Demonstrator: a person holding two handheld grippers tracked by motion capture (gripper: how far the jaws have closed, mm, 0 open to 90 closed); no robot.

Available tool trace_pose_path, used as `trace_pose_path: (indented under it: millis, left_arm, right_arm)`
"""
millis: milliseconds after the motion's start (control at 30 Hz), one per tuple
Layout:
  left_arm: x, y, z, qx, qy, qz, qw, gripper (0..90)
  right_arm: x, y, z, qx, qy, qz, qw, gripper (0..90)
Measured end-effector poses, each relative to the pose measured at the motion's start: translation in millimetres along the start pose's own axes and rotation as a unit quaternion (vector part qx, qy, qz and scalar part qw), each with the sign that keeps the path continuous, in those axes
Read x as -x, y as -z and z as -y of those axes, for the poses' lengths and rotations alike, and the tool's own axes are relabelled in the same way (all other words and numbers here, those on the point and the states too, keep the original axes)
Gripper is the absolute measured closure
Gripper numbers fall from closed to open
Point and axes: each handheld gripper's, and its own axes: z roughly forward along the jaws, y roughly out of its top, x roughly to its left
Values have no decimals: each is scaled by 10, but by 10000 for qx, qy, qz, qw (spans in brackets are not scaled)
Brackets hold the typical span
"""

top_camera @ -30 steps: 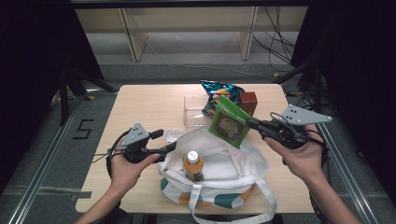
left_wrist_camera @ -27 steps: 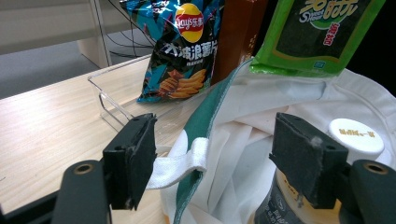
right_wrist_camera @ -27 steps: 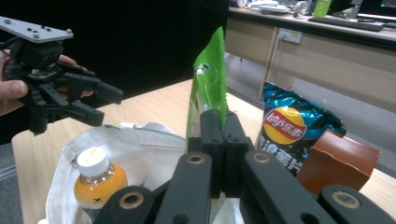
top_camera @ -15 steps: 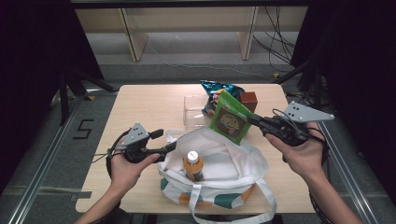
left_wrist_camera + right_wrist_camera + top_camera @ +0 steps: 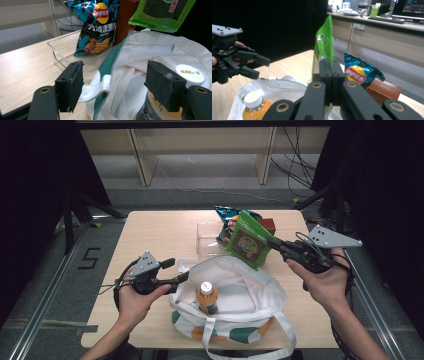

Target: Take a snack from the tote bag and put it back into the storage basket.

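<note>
My right tool (image 5: 274,243) pinches the green snack pack (image 5: 246,240) just above the tote bag (image 5: 250,292), left tool (image 5: 184,277) spread at its rim; bottle (image 5: 206,296) already inside, chips (image 5: 231,215) & box left.

— Any writing you can read?
— "Lay's" on the blue chip bag (image 5: 97,27), with Chinese characters under the logo.
— Anything else?
— A "5" marked on the floor (image 5: 90,258) left of the desk. The print on the green packet (image 5: 246,241) and bottle cap (image 5: 189,73) is too small.
</note>
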Motion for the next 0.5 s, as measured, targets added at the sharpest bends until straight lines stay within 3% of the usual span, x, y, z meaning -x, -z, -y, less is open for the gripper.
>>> trace_pose_path:
  millis: [33, 100, 167, 233, 333, 367, 433, 500]
  left_arm:
    - [2, 1, 0, -2, 4, 3, 10000, 298]
    - [2, 7, -4, -18, -9, -11, 10000, 298]
    - [-3, 7, -5, 13, 7, -2, 10000, 298]
    - [-5, 9, -7, 13, 6, -9, 10000, 298]
    - [-5, -1, -2, 38, 13, 43, 10000, 298]
    - [-4, -1, -2, 37, 14, 45, 10000, 298]
    - [-4, 7, -9, 15, -1, 4, 10000, 298]
    - [-8, 11, -15, 26, -4, 1, 10000, 298]
  right_arm:
    - [17, -3, -4, -2, 137, 100, 9999, 900]
    - [10, -18, -4, 17, -5, -4, 10000, 900]
    - [41, -22, -8, 17, 114, 112, 9999, 900]
    - [27, -25, -9, 45, -53, 124, 9999, 900]
    - [57, -40, -17, 72, 106, 115, 9999, 900]
    - [40, -41, -16, 52, -13, 107, 9999, 900]
    - [55, -57, -22, 113, 85, 72, 9999, 900]
    - [47, -60, -32, 96, 11, 80, 9999, 900]
